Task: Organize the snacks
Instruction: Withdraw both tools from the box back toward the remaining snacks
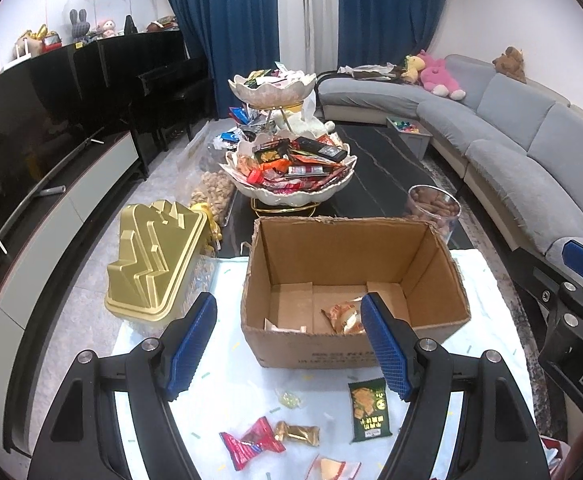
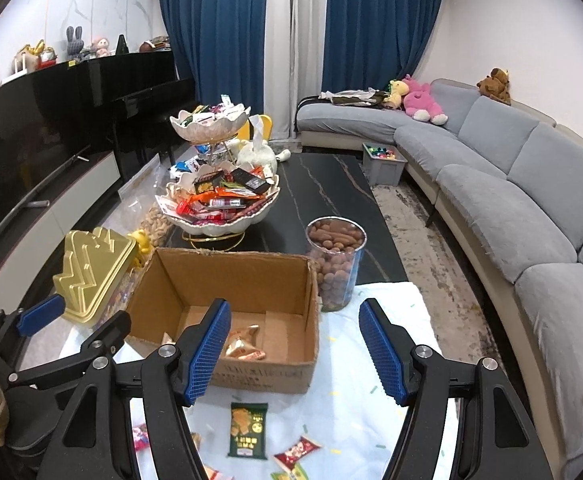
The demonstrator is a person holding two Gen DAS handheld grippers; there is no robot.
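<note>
Living-room counter, white cloth (image 1: 227,364) — both hand-held grippers, left (image 1: 289,350) and right (image 2: 295,354), gape empty over loose snacks (image 1: 367,408); box (image 1: 351,280) holds few. Next, I'd guess: lower, pinch a packet.

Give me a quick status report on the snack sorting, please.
Left gripper and right gripper open, empty. Cardboard box holds one packet; green packet loose on cloth. Nothing blocking.
</note>
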